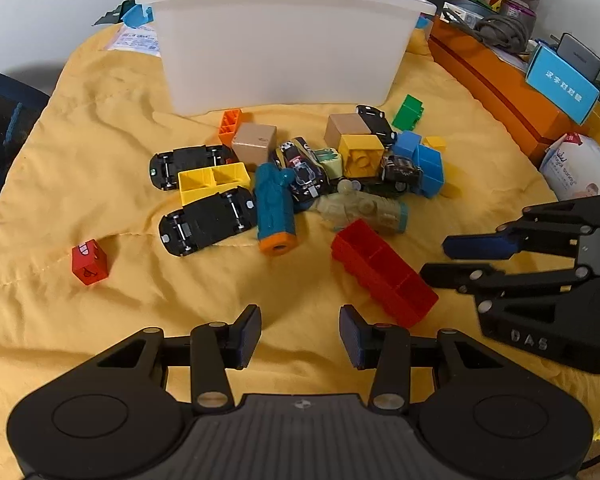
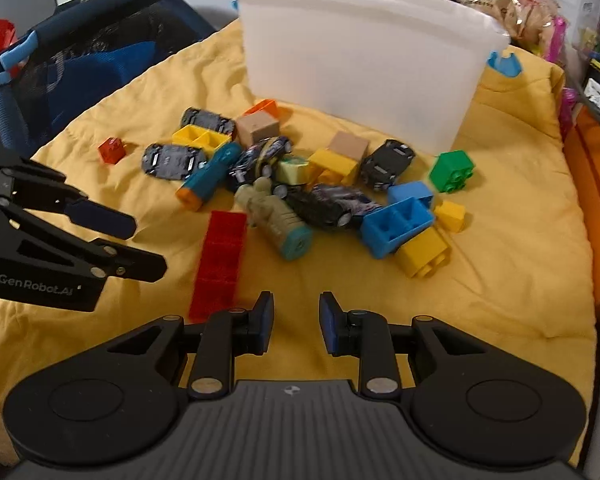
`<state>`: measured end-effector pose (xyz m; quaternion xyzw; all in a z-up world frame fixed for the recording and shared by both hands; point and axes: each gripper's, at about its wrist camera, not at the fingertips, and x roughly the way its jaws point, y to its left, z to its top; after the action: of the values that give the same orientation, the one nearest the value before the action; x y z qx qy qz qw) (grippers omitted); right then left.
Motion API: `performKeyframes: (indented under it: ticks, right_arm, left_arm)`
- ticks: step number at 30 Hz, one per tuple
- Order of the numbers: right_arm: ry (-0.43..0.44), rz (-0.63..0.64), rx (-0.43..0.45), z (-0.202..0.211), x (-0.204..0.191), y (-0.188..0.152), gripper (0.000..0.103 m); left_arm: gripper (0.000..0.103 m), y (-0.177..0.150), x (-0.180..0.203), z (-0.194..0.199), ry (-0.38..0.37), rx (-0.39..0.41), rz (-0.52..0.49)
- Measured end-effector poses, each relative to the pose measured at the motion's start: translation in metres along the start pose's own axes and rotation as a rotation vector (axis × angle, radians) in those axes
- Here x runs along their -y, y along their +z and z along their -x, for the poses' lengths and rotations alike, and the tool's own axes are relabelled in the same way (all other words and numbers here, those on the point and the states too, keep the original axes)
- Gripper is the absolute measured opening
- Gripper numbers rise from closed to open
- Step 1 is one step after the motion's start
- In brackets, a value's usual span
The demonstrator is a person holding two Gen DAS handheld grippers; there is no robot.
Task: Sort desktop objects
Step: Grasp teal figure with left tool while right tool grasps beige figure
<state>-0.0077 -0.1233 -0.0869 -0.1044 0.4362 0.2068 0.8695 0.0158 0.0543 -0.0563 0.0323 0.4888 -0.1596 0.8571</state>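
A heap of toy cars and building blocks lies on a yellow cloth (image 1: 100,184) in front of a white plastic bin (image 1: 280,44). A long red block (image 1: 384,272) lies nearest, just ahead of my left gripper (image 1: 300,334), which is open and empty. A teal toy with an orange end (image 1: 274,210) and overturned black cars (image 1: 208,222) lie behind it. My right gripper (image 2: 296,324) is open and empty, low over the cloth, with the red block (image 2: 220,256) ahead on its left. It also shows in the left wrist view (image 1: 460,258), and the left gripper in the right wrist view (image 2: 132,240).
A small red cube (image 1: 89,262) lies apart at the left. A green block (image 1: 408,113) and blue blocks (image 1: 428,162) sit at the heap's right. An orange box (image 1: 496,84) with clutter borders the right side. A dark blue bag (image 2: 80,64) lies at the left.
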Motion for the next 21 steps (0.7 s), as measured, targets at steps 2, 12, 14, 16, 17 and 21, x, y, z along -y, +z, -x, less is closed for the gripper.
performKeyframes:
  ticks: [2, 12, 14, 16, 17, 21]
  right_arm:
    - [0.021, 0.017, 0.001, 0.001, -0.006, 0.0, 0.029]
    - [0.006, 0.138, 0.078, -0.003, -0.022, 0.02, 0.027]
    - [-0.016, 0.162, 0.079, -0.012, -0.02, 0.027, 0.028]
    - [-0.032, 0.196, 0.075, -0.022, -0.021, 0.031, 0.029]
    - [-0.043, 0.221, 0.079, -0.026, -0.023, 0.033, 0.029]
    - [-0.067, 0.316, 0.078, -0.037, -0.031, 0.035, 0.037]
  left_arm:
    - [0.047, -0.001, 0.001, 0.0, 0.003, 0.003, -0.004]
    - [0.047, 0.01, -0.012, 0.006, 0.066, 0.057, 0.015]
    - [0.047, 0.015, -0.013, 0.005, 0.072, 0.066, 0.005]
    - [0.047, 0.018, -0.011, 0.003, 0.077, 0.068, -0.008]
    - [0.047, 0.019, -0.01, 0.002, 0.077, 0.067, -0.013]
    - [0.047, 0.022, -0.004, -0.006, 0.065, 0.058, -0.036]
